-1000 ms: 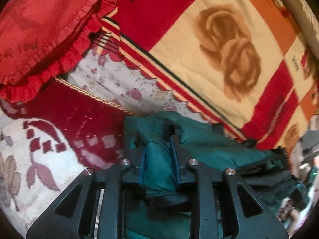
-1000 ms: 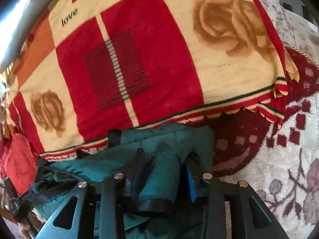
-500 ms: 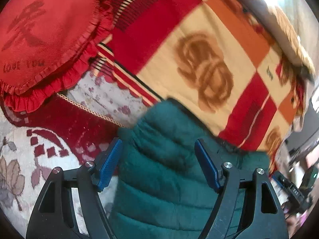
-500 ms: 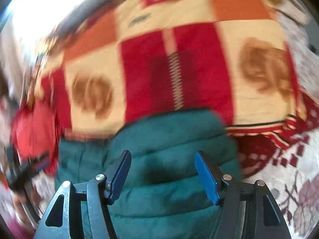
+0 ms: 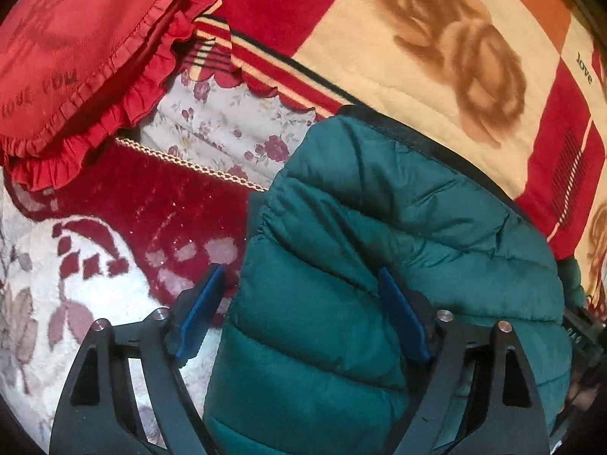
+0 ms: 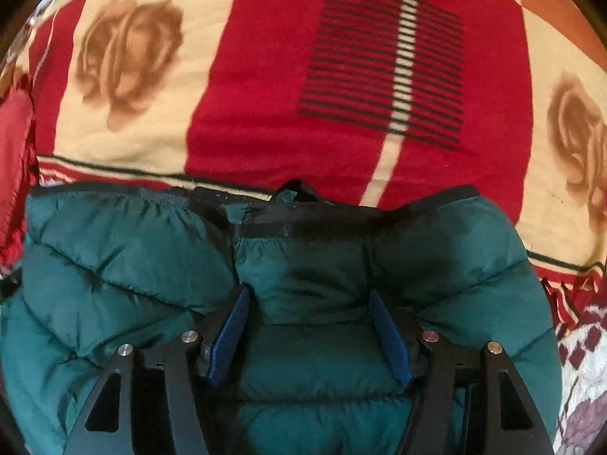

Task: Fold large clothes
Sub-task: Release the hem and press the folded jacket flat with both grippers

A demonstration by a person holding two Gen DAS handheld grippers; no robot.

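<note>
Green puffer jacket (image 5: 379,265) lies folded at the checked blanket's (image 5: 436,57) edge. Left gripper (image 5: 299,303) opening, jacket's left edge between its pads, untouched. Right gripper (image 6: 309,326) spread over the jacket, no pinch.

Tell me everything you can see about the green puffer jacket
The green puffer jacket is dark teal, quilted in puffy horizontal channels of smooth, slightly shiny fabric, with black trim along its far edge. It lies bunched in a thick bundle on the patterned carpet, its far edge against the red-and-cream rose blanket. The left gripper, jaws opening, straddles its left edge. The right gripper straddles a padded fold, its pads close beside the fabric.
</note>
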